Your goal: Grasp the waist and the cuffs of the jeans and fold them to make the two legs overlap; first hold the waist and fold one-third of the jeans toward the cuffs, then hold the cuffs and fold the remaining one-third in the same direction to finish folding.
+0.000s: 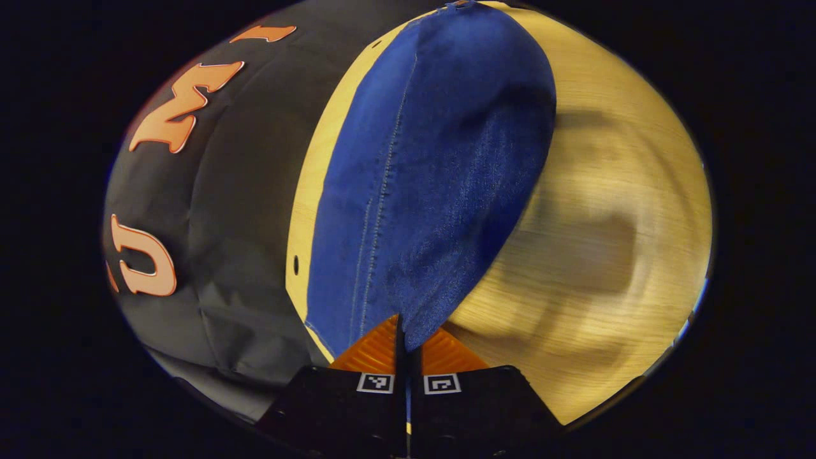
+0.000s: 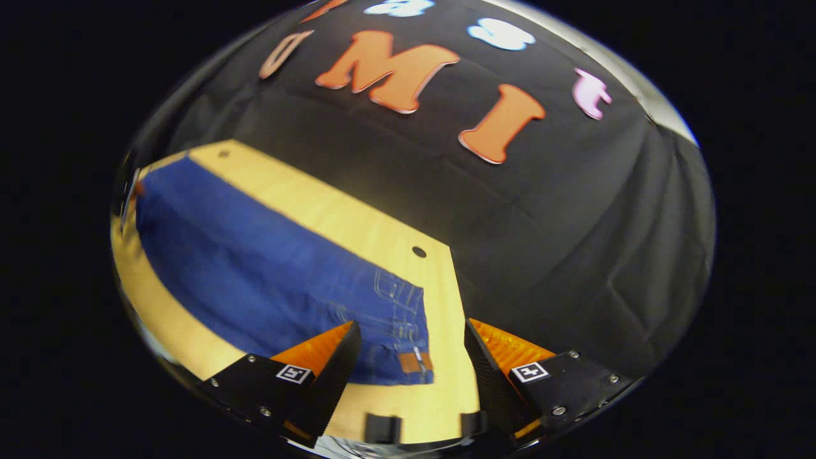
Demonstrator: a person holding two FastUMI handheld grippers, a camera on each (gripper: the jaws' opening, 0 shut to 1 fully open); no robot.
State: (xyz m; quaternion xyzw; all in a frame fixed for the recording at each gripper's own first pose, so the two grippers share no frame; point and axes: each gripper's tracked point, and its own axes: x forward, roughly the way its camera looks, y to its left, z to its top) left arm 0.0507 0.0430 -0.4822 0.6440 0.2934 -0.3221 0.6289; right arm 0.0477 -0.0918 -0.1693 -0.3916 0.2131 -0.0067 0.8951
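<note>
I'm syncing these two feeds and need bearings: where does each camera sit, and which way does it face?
Left gripper view: rides the left gripper, looking along the jeans it pinches; its shut fingers show.
Right gripper view: rides the right gripper, facing the waist end and booth wall; its open fingers show.
Shared: jeans, wooden table.

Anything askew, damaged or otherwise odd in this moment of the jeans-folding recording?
Nothing stands out. The jeans lie flat on the wooden table, the left gripper is shut on one end of the denim, and the right gripper hangs open at the waist.
</note>
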